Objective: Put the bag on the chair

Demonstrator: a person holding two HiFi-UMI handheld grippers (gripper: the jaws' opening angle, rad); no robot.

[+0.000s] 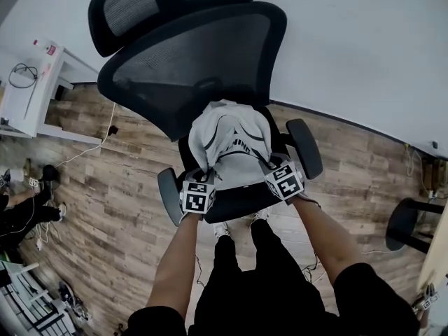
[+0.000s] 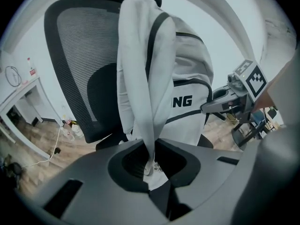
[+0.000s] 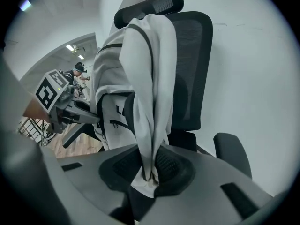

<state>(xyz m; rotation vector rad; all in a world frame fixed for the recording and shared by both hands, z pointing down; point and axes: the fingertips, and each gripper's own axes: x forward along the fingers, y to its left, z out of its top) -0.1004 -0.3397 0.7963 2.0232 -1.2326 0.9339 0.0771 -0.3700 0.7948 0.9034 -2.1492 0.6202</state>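
The white bag (image 1: 231,135) stands upright over the seat of the black chair (image 1: 196,61), with the left gripper (image 1: 203,177) at its seven o'clock and the right gripper (image 1: 274,168) at its four o'clock, each pinching a fabric fold.

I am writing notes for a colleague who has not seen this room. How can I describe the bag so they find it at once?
Find the black mesh office chair on the wooden floor, by the white wall. The bag is in front of its backrest, between the armrests. It is the only pale grey fabric thing there, with black stripes and black letters.
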